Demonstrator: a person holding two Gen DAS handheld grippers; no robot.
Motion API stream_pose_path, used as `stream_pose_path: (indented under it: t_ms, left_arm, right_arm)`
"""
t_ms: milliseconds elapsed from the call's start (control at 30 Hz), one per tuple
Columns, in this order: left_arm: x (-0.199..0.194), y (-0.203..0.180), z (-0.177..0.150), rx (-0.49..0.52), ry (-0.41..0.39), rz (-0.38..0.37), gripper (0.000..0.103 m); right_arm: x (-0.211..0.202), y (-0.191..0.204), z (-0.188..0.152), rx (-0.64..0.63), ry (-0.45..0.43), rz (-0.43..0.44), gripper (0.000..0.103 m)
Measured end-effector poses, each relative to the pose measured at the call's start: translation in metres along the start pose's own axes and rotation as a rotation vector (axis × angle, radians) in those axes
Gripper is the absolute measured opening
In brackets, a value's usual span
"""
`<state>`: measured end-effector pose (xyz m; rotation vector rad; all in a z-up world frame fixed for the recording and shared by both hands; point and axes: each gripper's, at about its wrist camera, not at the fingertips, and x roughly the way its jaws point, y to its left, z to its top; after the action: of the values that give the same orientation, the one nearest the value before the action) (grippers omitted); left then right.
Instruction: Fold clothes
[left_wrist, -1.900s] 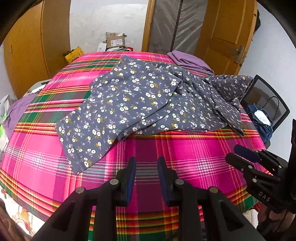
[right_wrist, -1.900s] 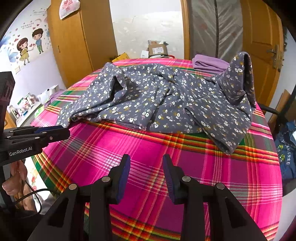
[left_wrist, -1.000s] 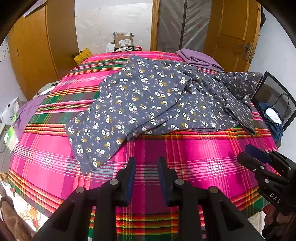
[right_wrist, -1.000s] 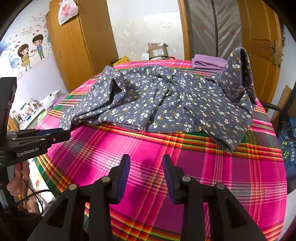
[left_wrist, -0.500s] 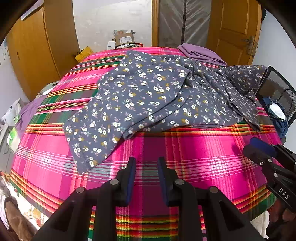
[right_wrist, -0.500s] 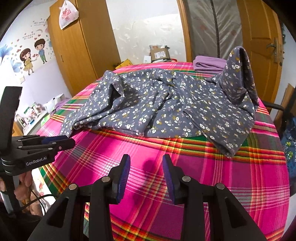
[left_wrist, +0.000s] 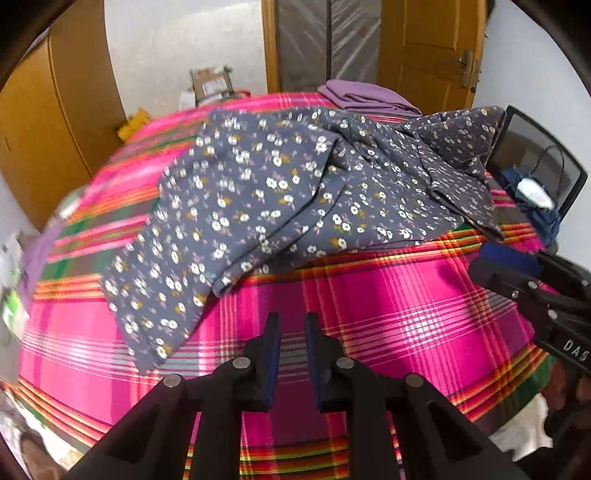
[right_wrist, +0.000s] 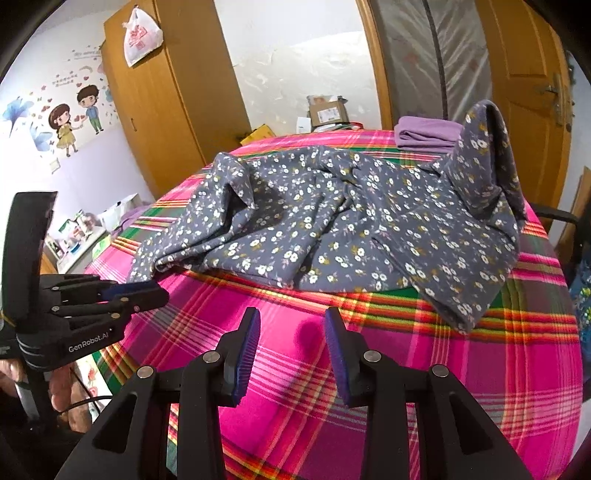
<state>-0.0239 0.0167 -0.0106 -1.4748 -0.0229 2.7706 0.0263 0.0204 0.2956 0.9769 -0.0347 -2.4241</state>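
A grey-blue floral garment (left_wrist: 295, 192) (right_wrist: 332, 229) lies crumpled across a surface under a pink plaid cloth (left_wrist: 406, 314) (right_wrist: 480, 369). One long end of it reaches toward the near left edge in the left wrist view. Another part stands up in a peak at the far right (right_wrist: 484, 147). My left gripper (left_wrist: 291, 332) (right_wrist: 147, 291) hovers over bare plaid just short of that near end, with a narrow gap and nothing between the fingers. My right gripper (right_wrist: 291, 332) (left_wrist: 491, 262) hangs open and empty over the plaid in front of the garment's near edge.
A folded purple cloth (left_wrist: 365, 98) (right_wrist: 428, 134) lies at the far edge behind the garment. A dark chair holding a blue bag (left_wrist: 535, 177) stands to the right. Wooden wardrobes and a door line the back wall, with a cardboard box (right_wrist: 327, 110) behind. A hand holds the left gripper's handle (right_wrist: 59, 391).
The left gripper has moved closer to the garment's near end, and its jaw gap has narrowed by about half. The right gripper has drifted slightly, with its opening unchanged.
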Motion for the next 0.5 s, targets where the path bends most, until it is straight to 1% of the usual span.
stream_pose_path:
  t_ms: [67, 133, 167, 233, 300, 433, 500]
  left_arm:
    - [0.0, 0.007, 0.0, -0.033, -0.011, 0.002, 0.014]
    - [-0.005, 0.007, -0.001, -0.004, -0.068, -0.003, 0.014]
    - [-0.005, 0.007, -0.002, 0.013, -0.07, -0.011, 0.014]
    - [-0.002, 0.007, -0.003, 0.031, -0.045, -0.016, 0.014]
    - [0.002, 0.01, -0.002, 0.027, -0.007, -0.001, 0.012]
    - [-0.008, 0.023, 0.001, -0.03, -0.061, -0.04, 0.012]
    - [-0.011, 0.029, 0.004, -0.053, -0.087, -0.034, 0.012]
  right_arm:
    - [0.001, 0.001, 0.002, -0.008, 0.001, 0.011, 0.037]
    - [0.002, 0.004, 0.005, -0.021, -0.004, 0.02, 0.037]
    - [0.003, 0.005, 0.006, -0.029, -0.009, 0.025, 0.037]
    - [0.004, 0.008, 0.009, -0.046, -0.018, 0.037, 0.037]
    - [0.006, 0.013, 0.013, -0.07, -0.028, 0.046, 0.037]
    - [0.016, 0.019, 0.022, -0.102, -0.033, 0.065, 0.037]
    - [0.023, 0.021, 0.029, -0.105, -0.023, 0.076, 0.037]
